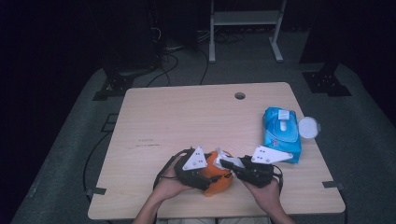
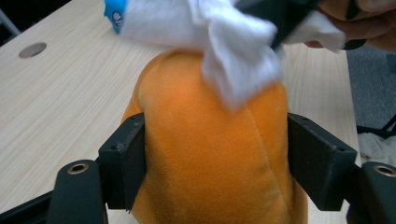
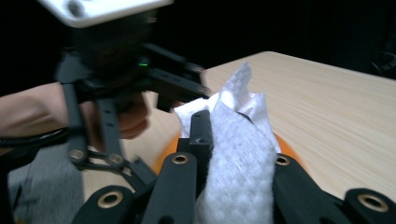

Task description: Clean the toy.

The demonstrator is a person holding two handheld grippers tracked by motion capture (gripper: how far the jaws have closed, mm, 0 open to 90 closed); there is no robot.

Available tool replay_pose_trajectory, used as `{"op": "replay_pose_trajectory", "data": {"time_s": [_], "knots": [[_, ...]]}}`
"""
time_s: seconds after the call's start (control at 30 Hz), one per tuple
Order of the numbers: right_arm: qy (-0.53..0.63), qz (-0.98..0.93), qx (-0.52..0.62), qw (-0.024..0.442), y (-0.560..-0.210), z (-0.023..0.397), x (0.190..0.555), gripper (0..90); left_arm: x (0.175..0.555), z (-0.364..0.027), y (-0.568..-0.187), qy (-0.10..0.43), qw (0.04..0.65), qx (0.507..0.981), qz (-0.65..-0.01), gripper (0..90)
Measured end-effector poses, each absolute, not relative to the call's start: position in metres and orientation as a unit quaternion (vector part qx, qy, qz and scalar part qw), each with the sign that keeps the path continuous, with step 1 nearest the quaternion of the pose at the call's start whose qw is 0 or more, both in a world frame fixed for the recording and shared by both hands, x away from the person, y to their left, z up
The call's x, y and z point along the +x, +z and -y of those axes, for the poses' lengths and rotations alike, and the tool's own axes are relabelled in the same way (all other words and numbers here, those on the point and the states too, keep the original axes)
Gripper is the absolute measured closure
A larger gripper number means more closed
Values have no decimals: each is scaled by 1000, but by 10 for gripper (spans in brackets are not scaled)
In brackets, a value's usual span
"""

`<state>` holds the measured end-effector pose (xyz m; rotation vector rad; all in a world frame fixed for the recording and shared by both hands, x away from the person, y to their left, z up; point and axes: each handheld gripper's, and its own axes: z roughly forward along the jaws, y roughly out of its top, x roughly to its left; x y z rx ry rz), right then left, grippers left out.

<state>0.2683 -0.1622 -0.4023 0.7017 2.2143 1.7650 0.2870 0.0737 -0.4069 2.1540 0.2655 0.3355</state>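
An orange plush toy [image 1: 215, 181] sits near the table's front edge, between the person's two hands. My left gripper [image 1: 210, 176] is shut on it. In the left gripper view both black pads [image 2: 128, 158] press into the toy's [image 2: 210, 140] sides. My right gripper [image 1: 227, 163] comes in from the right, shut on a crumpled white wipe [image 1: 234, 162]. The wipe [image 2: 233, 51] rests on the top of the toy. In the right gripper view the wipe [image 3: 238, 158] is bunched between the jaws of my right gripper [image 3: 233, 135], and a little of the orange toy [image 3: 288, 145] shows under it.
A blue pack of wipes [image 1: 281, 133] lies at the table's right side with a round white lid [image 1: 308, 127] beside it at the edge. A cable hole [image 1: 240, 95] sits near the far edge. Bare wood table [image 1: 177, 121] stretches left and back.
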Motion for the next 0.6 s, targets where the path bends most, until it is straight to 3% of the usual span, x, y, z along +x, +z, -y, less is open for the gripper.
{"op": "replay_pose_trajectory", "data": {"time_s": [0.2, 0.4, 0.6], "knots": [[590, -750, 269, 129, -404, 175, 279, 796, 285, -75, -407, 140, 453, 876, -93, 299], [585, -740, 315, 109, -421, 190, 291, 796, 287, -76, -407, 131, 459, 873, -95, 301], [610, -740, 269, 96, -404, 175, 280, 796, 284, -74, -406, 136, 453, 877, -83, 300]]}}
